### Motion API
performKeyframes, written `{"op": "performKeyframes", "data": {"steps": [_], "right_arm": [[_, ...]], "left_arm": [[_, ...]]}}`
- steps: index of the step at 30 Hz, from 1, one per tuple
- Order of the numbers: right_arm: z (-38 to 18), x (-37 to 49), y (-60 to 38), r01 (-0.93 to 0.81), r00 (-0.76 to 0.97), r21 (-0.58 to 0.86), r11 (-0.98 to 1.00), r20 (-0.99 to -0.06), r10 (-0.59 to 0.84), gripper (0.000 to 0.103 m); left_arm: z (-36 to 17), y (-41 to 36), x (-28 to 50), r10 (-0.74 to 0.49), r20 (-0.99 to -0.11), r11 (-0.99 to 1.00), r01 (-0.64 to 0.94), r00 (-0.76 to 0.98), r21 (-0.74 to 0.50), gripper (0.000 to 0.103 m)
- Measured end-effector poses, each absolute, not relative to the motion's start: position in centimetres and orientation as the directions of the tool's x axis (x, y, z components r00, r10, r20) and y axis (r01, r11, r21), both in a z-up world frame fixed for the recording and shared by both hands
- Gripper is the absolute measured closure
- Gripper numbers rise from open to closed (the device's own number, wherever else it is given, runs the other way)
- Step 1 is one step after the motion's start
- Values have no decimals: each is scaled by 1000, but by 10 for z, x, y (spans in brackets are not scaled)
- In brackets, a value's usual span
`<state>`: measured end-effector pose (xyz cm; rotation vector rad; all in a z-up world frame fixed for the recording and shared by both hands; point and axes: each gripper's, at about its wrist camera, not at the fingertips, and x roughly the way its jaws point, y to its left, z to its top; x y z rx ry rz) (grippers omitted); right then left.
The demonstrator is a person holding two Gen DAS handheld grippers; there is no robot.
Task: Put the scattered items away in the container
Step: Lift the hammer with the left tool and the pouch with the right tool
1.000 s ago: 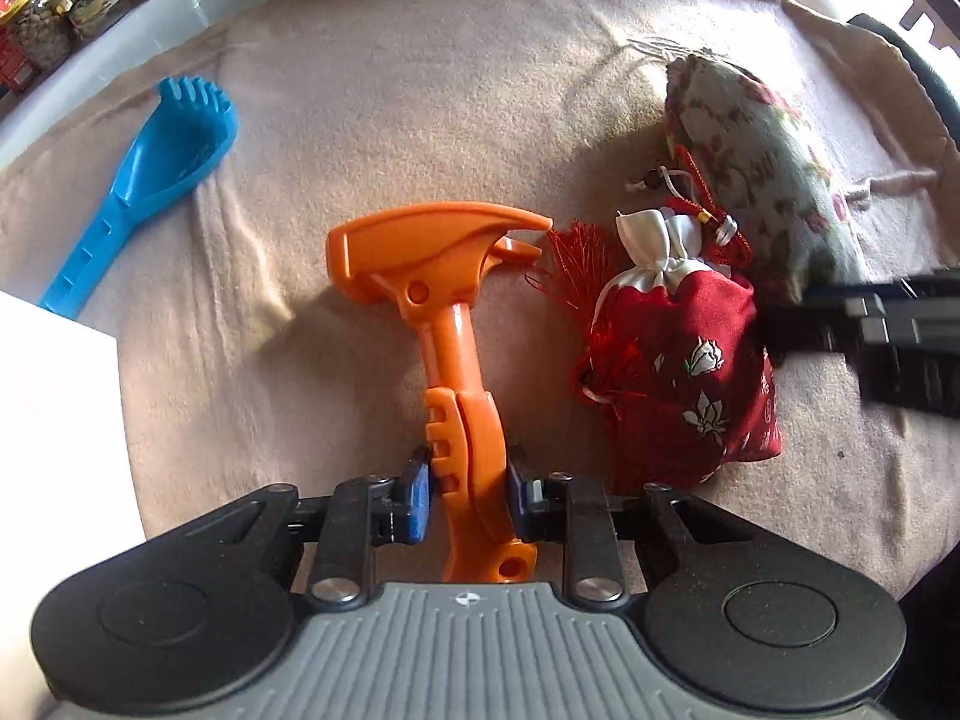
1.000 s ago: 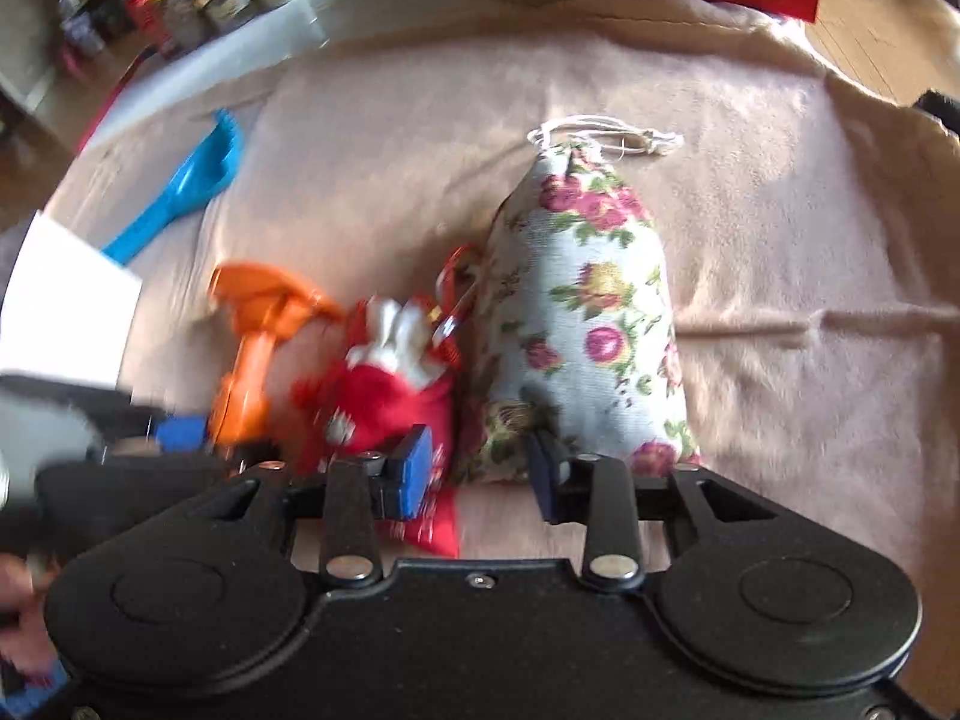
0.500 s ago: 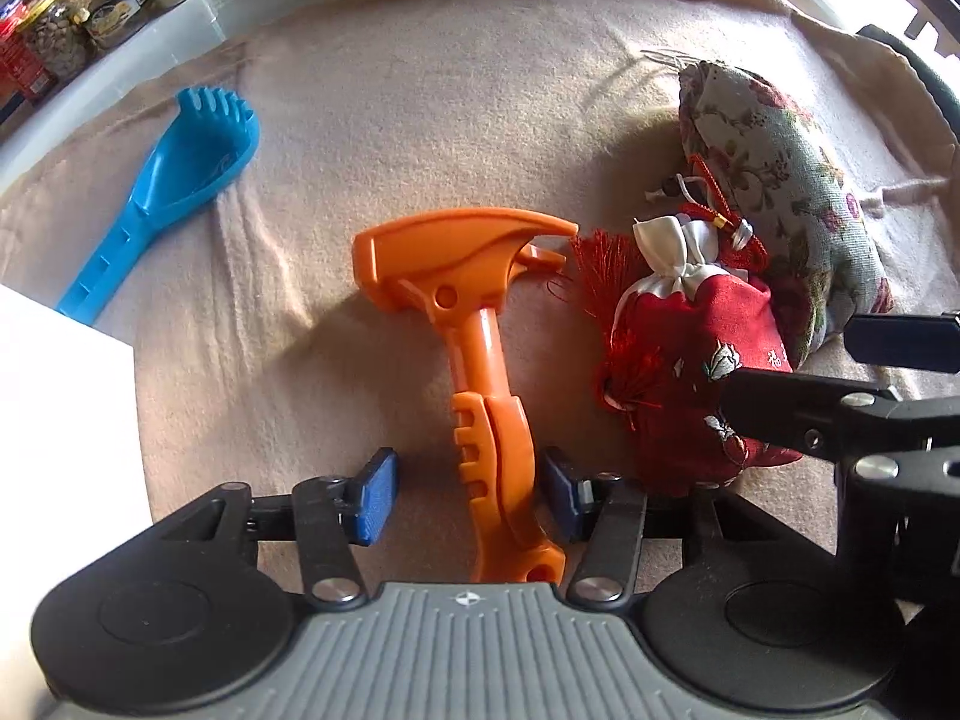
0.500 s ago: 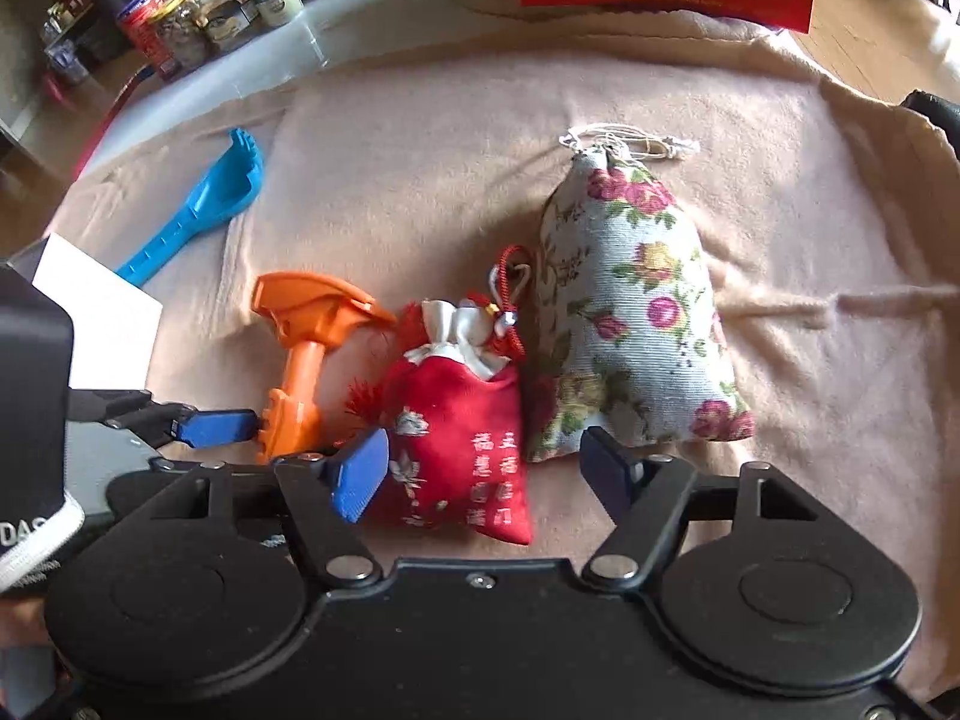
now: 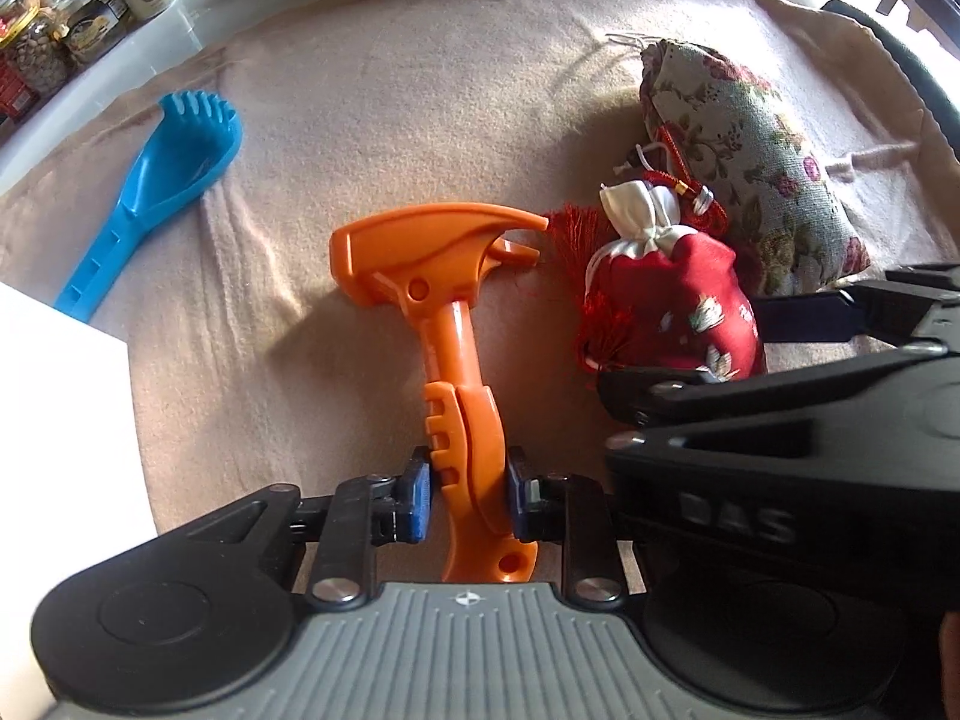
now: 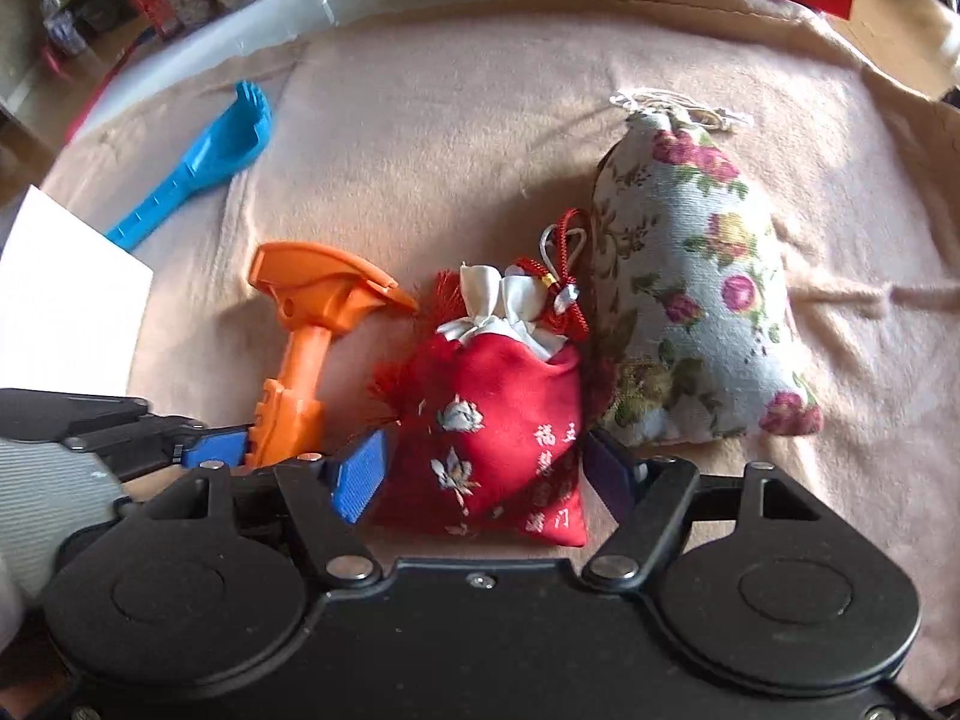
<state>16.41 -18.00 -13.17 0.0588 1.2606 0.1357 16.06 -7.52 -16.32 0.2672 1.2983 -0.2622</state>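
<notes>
Glossy plastic hammer (image 5: 456,324) — fuzzy matt cloth (image 5: 420,90) beneath.

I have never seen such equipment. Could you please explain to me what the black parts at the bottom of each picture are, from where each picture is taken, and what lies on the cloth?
There is no robot here. A person holds a two-finger gripper in each hand, and a wide-angle camera on each gripper looks forward along its fingers. The black parts are the grippers' own bodies.

In the left camera's picture, the left gripper is closed on the handle of the orange toy hammer, which lies on the beige cloth. In the right camera's picture, the right gripper is open, with one finger on each side of the red pouch, not yet squeezing it.

Also on the cloth lie a floral bag, touching the pouch, and a blue plastic scoop. The white object at the left may be the container.
</notes>
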Motion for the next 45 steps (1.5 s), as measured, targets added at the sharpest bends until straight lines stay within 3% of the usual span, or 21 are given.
{"op": "performKeyframes", "data": {"steps": [5,23,45], "right_arm": [[-132,157,-181,-108,315,102,989,-940,131,45],[-79,102,-247,-75,358,252,965,-896,262,45],[-34,108,-226,-204,420,236,950,-855,303,45]], "left_arm": [[-161,-73,156,-23,-967,934,351,253,69,78],[-110,-75,142,-2,-941,952,287,339,102,78],[-59,-52,129,1,-921,958,264,389,113,78]]}}
